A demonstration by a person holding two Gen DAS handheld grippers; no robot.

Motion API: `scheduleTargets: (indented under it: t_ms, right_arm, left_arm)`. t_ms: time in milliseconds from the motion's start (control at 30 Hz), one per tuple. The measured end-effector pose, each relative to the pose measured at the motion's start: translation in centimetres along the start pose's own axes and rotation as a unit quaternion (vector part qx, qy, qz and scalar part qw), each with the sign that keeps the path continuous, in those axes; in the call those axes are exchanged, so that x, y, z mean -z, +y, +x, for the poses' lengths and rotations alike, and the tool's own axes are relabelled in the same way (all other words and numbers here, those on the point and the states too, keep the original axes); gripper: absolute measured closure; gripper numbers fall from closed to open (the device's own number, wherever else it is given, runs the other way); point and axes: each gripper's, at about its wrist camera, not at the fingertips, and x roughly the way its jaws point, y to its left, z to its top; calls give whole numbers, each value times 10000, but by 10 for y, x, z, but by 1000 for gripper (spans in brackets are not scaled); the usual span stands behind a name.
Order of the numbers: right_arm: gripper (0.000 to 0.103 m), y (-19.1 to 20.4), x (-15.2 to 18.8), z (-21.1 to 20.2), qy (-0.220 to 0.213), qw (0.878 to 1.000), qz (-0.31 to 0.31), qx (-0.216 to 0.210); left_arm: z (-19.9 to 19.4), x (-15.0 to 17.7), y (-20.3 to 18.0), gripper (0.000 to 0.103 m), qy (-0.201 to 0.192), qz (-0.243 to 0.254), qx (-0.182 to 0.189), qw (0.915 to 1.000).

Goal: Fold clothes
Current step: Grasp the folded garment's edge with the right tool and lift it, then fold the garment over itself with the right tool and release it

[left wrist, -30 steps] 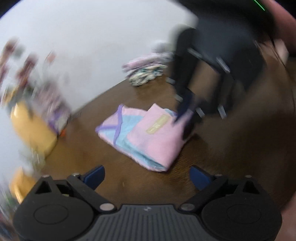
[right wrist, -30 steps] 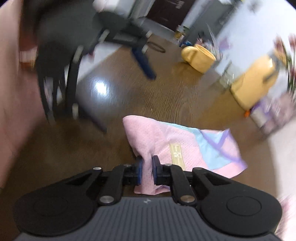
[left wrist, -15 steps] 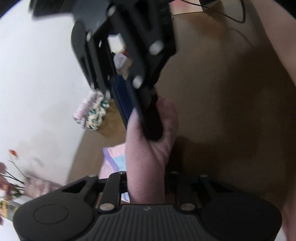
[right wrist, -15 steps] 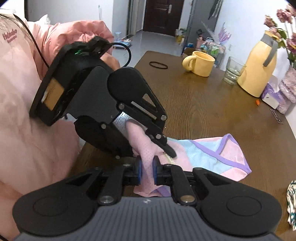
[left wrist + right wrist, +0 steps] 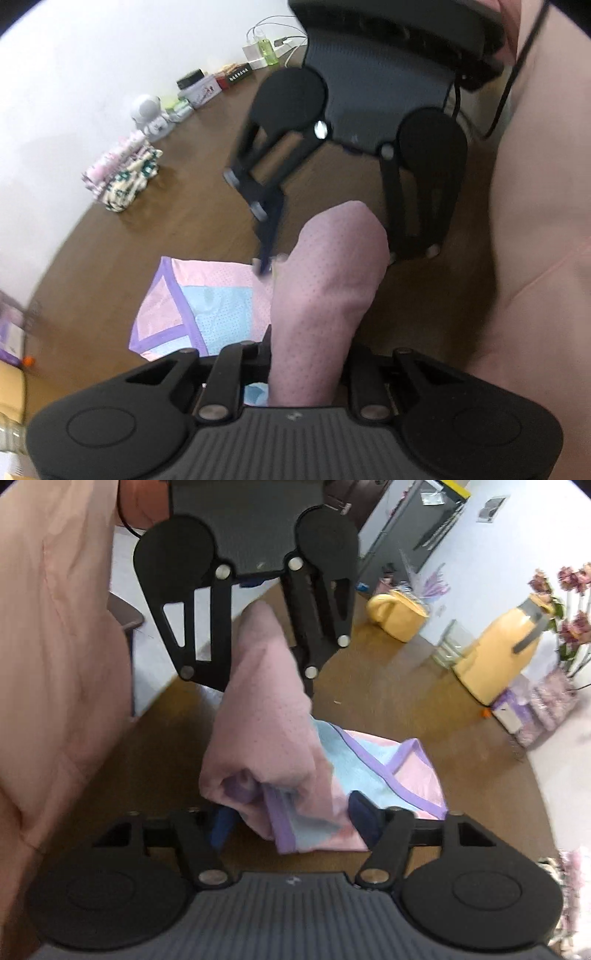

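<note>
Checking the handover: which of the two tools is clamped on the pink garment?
The left tool: its fingers pinch the raised pink garment. The right tool's jaws are opening, with cloth loose between them.

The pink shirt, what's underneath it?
Under the pink shirt you can see the brown wooden table. The part lying flat rests right on it. Whether anything small hides beneath the cloth can't be seen, because the cloth covers that spot.

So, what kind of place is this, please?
Probably a home dining or living room: a wooden table with a yellow mug, a yellow thermos jug and flowers.
</note>
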Motion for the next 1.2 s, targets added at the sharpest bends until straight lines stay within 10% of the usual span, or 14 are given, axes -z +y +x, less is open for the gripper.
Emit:
scheduleTargets:
  t_ms: [167,500,633,733,800,1000,1200]
  right_arm:
    - [88,-50,4,-2,-200,9833,1630,-780]
    - [84,-153,57,30,-511,8897,4482,-710]
    - [84,-152,68,37,-482,8758,4752,-697]
    - [84,-146,68,26,-600,8742,4777,-637]
    - [84,-149,67,21,-707,8782,4698,-562]
    - [84,-164,65,29,-599,8735,4813,-420]
    - [69,-164,81,37,-612,8484,5222,-616]
  left_arm:
    - [5,-6,41,72,158,-741,-6,9971]
    - [53,10,136,49,-285,-2895,-420,9558]
    - [58,13,142,55,-446,-3220,-305,9452]
    - [58,18,147,88,-571,-3277,-204,9428]
    - [51,16,145,90,-641,-3236,-418,9431]
    - [45,16,140,86,-596,-3239,-854,9404]
    - [49,25,136,57,-517,-3395,-871,9351]
